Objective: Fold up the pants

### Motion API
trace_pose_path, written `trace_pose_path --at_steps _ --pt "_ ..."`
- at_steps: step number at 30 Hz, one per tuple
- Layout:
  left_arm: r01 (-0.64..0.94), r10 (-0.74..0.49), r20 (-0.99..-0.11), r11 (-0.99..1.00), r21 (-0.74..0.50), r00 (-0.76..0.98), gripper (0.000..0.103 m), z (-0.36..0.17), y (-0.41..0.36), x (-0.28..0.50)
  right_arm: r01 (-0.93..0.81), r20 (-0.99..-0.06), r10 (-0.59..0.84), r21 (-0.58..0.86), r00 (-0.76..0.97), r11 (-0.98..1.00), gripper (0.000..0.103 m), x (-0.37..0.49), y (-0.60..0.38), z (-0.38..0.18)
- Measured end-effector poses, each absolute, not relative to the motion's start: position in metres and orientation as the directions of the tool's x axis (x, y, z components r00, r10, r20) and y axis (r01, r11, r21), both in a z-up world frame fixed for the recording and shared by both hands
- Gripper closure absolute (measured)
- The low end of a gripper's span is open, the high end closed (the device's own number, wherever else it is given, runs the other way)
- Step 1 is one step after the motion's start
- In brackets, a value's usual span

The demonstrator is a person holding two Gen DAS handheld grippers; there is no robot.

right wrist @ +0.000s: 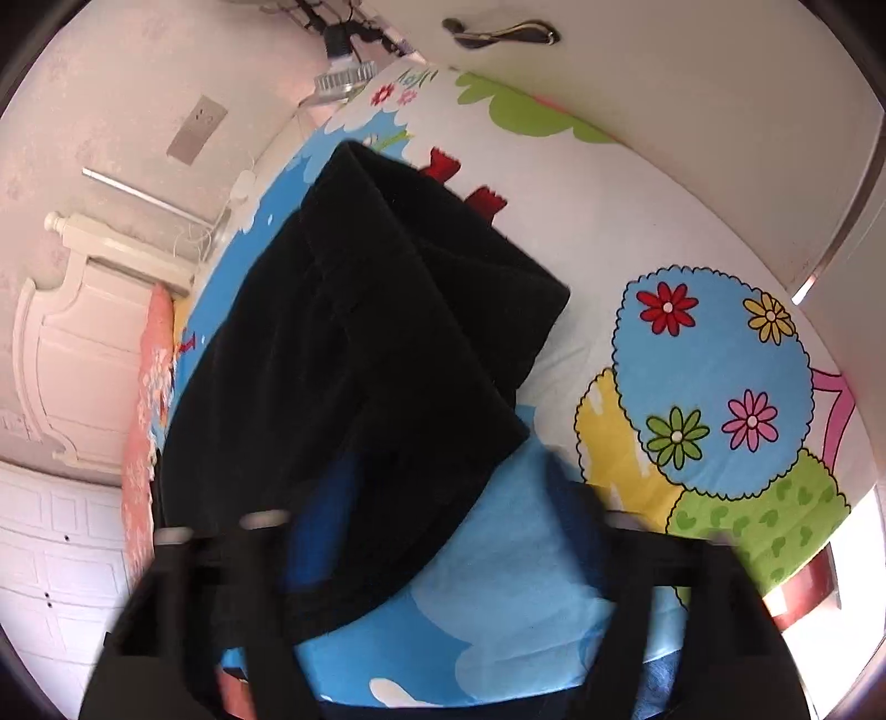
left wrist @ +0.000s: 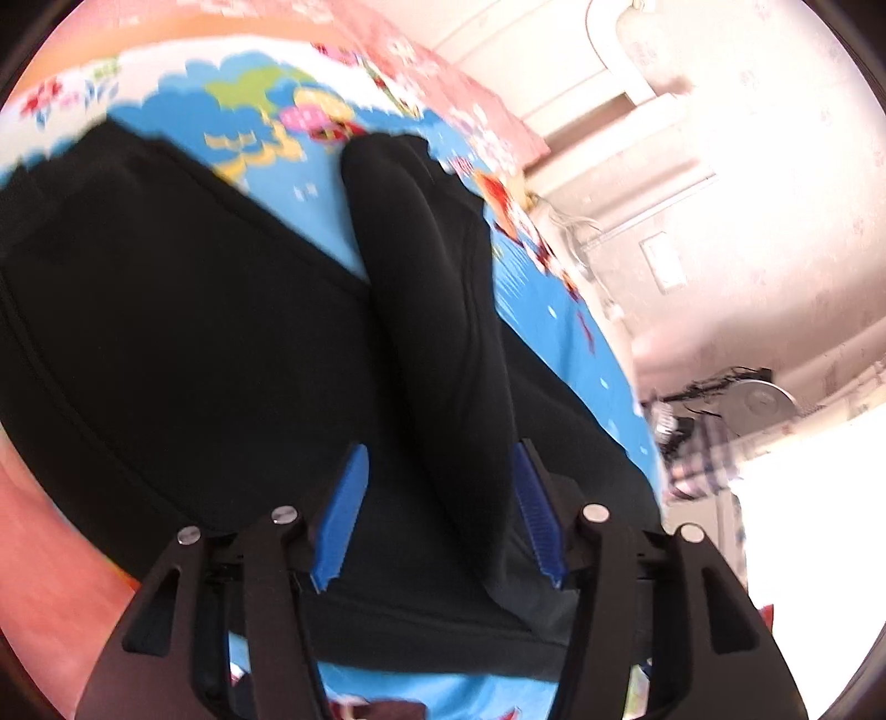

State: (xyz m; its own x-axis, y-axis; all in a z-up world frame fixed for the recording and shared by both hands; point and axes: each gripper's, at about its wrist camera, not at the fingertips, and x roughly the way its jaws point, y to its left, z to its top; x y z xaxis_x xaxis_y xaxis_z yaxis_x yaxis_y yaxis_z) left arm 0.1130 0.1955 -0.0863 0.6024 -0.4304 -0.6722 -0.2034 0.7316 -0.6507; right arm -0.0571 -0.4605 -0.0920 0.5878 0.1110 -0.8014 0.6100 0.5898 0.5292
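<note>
Black pants (left wrist: 183, 332) lie on a bed with a bright cartoon sheet (left wrist: 260, 138). In the left wrist view a raised fold of a black leg (left wrist: 437, 310) runs up between my left gripper's (left wrist: 443, 471) blue fingers (left wrist: 346, 509); the jaws stand wide apart, the fold close against the right one. In the right wrist view the pants (right wrist: 354, 354) lie folded over the sheet (right wrist: 720, 376). My right gripper (right wrist: 443, 498) is blurred, jaws wide apart; the pants' edge overlaps the left finger (right wrist: 310, 531).
A pink floral quilt (left wrist: 443, 72) lies at the bed's far side. A white headboard (right wrist: 72, 332) stands by the wall. A fan and cables (left wrist: 736, 399) sit beside the bed. A white door with a handle (right wrist: 504, 30) is beyond the bed.
</note>
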Motion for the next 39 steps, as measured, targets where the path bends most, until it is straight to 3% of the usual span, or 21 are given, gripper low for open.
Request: trace_pose_path --at_steps 2,3,4,5,7,8,9,10,12,15,17,18,20,21,22,31,39 --pt "-0.197 -0.353 -0.713 0.802 -0.564 0.605 0.049 -0.075 0.194 0.128 0.595 -0.804 0.146 0.536 0.577 0.598 0.036 -0.052 -0.459 -0.095" --pt "-0.18 -0.298 -0.742 0.854 -0.488 0.6 0.043 -0.065 0.187 0.14 0.604 -0.815 0.144 0.522 0.56 0.603 0.054 -0.05 -0.459 -0.096" --pt "-0.144 -0.257 -0.772 0.901 -0.408 0.581 0.032 -0.057 0.176 0.154 0.607 -0.819 0.139 0.515 0.556 0.606 0.055 -0.049 -0.458 -0.097" --pt "-0.112 -0.232 -0.791 0.929 -0.352 0.566 0.03 -0.053 0.166 0.165 0.608 -0.822 0.135 0.51 0.554 0.609 0.055 -0.048 -0.458 -0.097" --pt "-0.027 -0.135 -0.818 0.983 -0.181 0.559 0.026 -0.041 0.136 0.195 0.613 -0.816 0.142 0.525 0.561 0.591 0.052 -0.049 -0.46 -0.099" --pt "0.008 -0.108 -0.828 0.992 -0.124 0.551 0.025 -0.039 0.122 0.206 0.621 -0.813 0.146 0.534 0.564 0.574 0.043 -0.051 -0.462 -0.101" --pt "0.055 -0.057 -0.838 0.998 -0.033 0.543 0.025 -0.039 0.102 0.223 0.627 -0.807 0.144 0.544 0.572 0.557 0.017 -0.053 -0.463 -0.102" --pt "0.07 -0.013 -0.838 0.997 0.03 0.546 0.025 -0.04 0.089 0.234 0.628 -0.802 0.136 0.549 0.582 0.552 0.012 -0.055 -0.464 -0.102" --pt "0.123 0.055 -0.86 0.983 0.135 0.508 0.026 -0.053 0.06 0.27 0.622 -0.798 0.135 0.552 0.588 0.555 0.012 -0.055 -0.464 -0.101" --pt "0.13 0.121 -0.9 0.973 0.191 0.418 0.031 -0.081 0.043 0.311 0.616 -0.779 0.157 0.585 0.607 0.528 0.01 -0.052 -0.466 -0.105" --pt "0.131 0.131 -0.923 0.973 0.19 0.363 0.041 -0.097 0.038 0.326 0.61 -0.772 0.162 0.596 0.614 0.523 0.01 -0.05 -0.466 -0.105" --pt "0.104 0.154 -0.928 0.974 0.199 0.339 0.051 -0.105 0.041 0.333 0.604 -0.768 0.168 0.601 0.618 0.524 0.011 -0.049 -0.466 -0.105" --pt "0.091 0.203 -0.919 0.965 0.246 0.338 0.073 -0.11 0.044 0.337 0.597 -0.771 0.163 0.591 0.615 0.542 0.034 -0.046 -0.464 -0.104" --pt "0.088 0.205 -0.919 0.965 0.248 0.338 0.092 -0.108 0.047 0.339 0.601 -0.779 0.17 0.585 0.604 0.545 0.048 -0.045 -0.463 -0.106" --pt "0.079 0.178 -0.927 0.973 0.215 0.329 0.096 -0.105 0.052 0.34 0.601 -0.779 0.166 0.583 0.605 0.546 0.05 -0.046 -0.463 -0.105" --pt "0.003 0.031 -0.9 0.999 0.036 0.435 0.098 -0.042 0.108 0.326 0.593 -0.803 0.097 0.51 0.588 0.622 0.053 -0.048 -0.45 -0.077" --pt "-0.074 -0.036 -0.897 0.994 -0.076 0.441 0.098 -0.043 0.159 0.314 0.566 -0.776 0.116 0.545 0.62 0.619 0.053 -0.044 -0.452 -0.076"
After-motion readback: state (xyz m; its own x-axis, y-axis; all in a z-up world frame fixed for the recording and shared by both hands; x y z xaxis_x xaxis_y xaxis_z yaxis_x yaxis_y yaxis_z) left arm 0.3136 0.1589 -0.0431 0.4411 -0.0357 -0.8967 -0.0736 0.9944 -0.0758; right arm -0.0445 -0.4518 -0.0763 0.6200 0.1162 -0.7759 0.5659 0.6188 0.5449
